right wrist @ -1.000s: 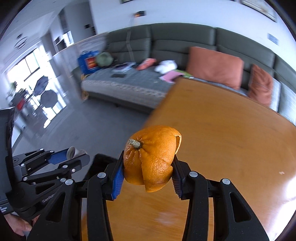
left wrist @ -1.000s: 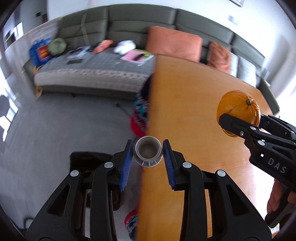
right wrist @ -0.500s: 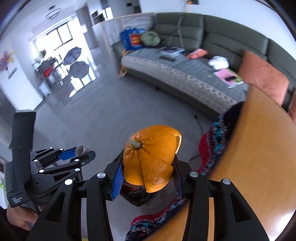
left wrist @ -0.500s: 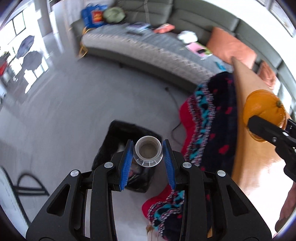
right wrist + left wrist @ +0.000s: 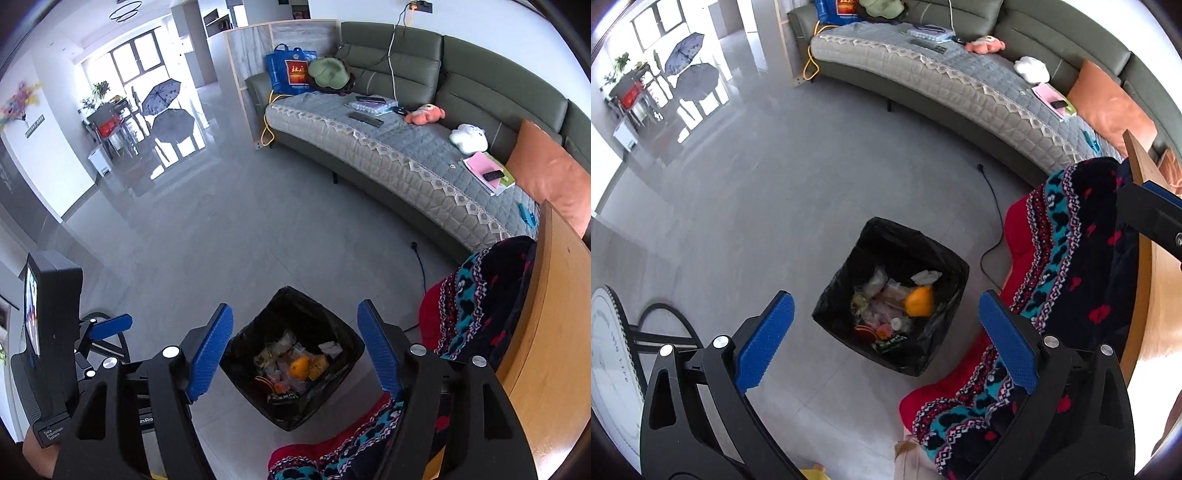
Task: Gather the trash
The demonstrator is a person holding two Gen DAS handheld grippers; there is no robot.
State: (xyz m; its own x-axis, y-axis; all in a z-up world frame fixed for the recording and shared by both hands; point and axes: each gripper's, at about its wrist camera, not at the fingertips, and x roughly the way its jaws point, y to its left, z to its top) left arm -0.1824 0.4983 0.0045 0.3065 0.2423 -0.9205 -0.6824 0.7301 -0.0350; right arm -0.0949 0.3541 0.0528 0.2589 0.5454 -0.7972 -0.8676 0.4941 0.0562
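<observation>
Both claws I am running stand released, each with nothing between its blue pads. My left claw [image 5: 886, 339] has just been opening and now gapes wide; my right claw [image 5: 295, 350] has just been opening as well, its jaws less far apart. Each points steeply down over the black-lined square waste bin [image 5: 955, 260] on the grey tiled floor [image 5: 757, 206]. Inside the bin, the orange peel [image 5: 919, 301] lies on top of mixed wrappers and scraps, near the middle. I cannot pick out the small grey cup among that litter. Just beside the bin, a red and navy patterned blanket [image 5: 1071, 266] hangs off the edge of the wooden worktop [image 5: 554, 295]. Well apart, a grey-green sofa with a quilted grey cover [image 5: 388, 155] runs along the far wall.
</observation>
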